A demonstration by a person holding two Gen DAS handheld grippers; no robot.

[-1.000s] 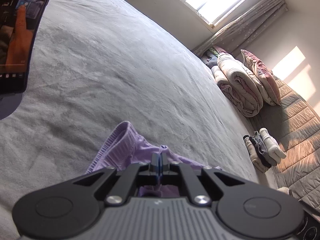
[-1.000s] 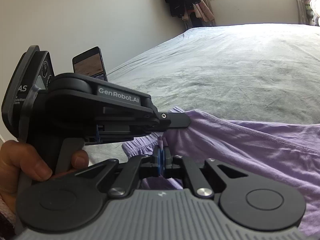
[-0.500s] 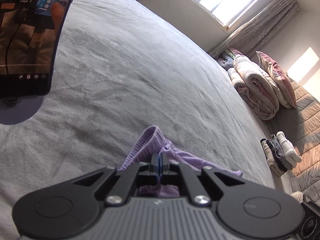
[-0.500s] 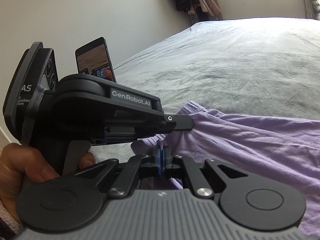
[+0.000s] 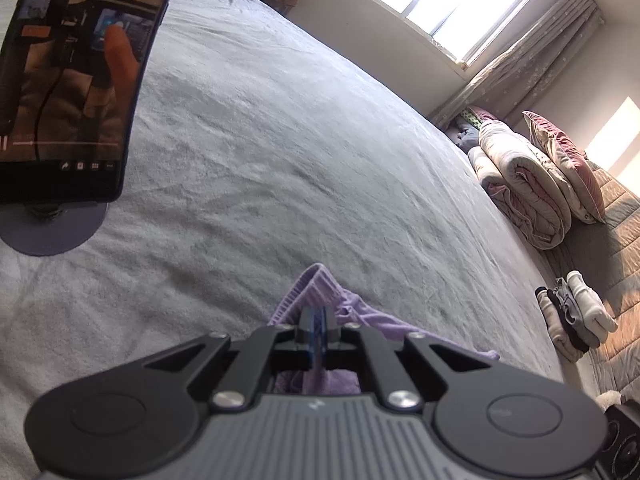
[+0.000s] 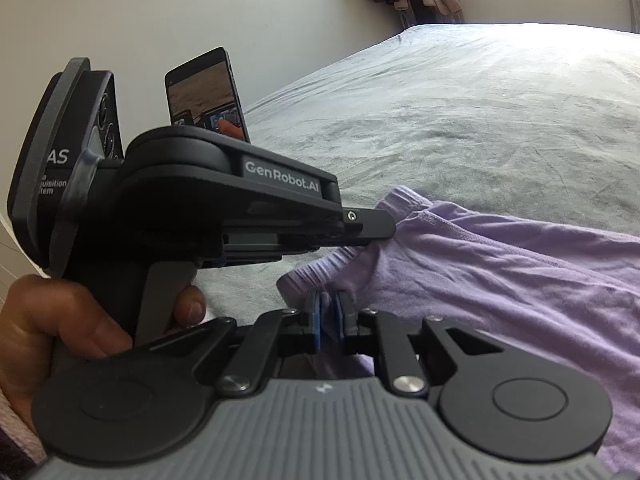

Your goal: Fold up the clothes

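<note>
Lying between both opening jaws, purple garment.

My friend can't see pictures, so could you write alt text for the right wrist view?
The right gripper is opening, a fold of purple garment between its blue pads. To the left, a hand holds the left gripper, which touches the garment's edge. Behind lie a grey bed and a propped phone.

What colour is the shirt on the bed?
Light purple soft cotton shirt, clearest in the right wrist view.
</note>
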